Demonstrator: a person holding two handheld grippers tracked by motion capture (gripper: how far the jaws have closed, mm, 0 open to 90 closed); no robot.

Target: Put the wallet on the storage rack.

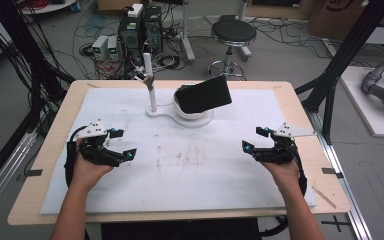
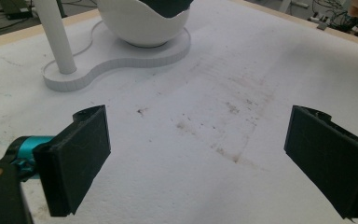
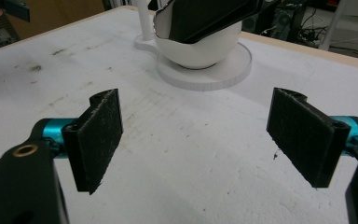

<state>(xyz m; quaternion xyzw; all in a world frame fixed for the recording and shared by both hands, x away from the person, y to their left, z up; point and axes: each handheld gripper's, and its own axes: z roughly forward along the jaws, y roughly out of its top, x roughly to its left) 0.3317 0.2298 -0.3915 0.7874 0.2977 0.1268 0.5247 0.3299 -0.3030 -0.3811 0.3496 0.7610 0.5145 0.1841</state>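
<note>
Left claw (image 1: pixel 121 144) and right claw (image 1: pixel 254 139) both spread wide, empty, low over the tabletop (image 1: pixel 190 165) — black block (image 1: pixel 203 94) tilted in white bowl (image 1: pixel 187 112) beyond

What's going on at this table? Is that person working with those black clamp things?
A person sits at a white foam-covered table, holding a black hand-held gripper in each hand: the left hand-held gripper and the right hand-held gripper. Both are wide open and grip nothing. Ahead of them, a flat black rectangular block leans tilted in a white bowl on a white stand with an upright white post. Neither gripper touches it.
</note>
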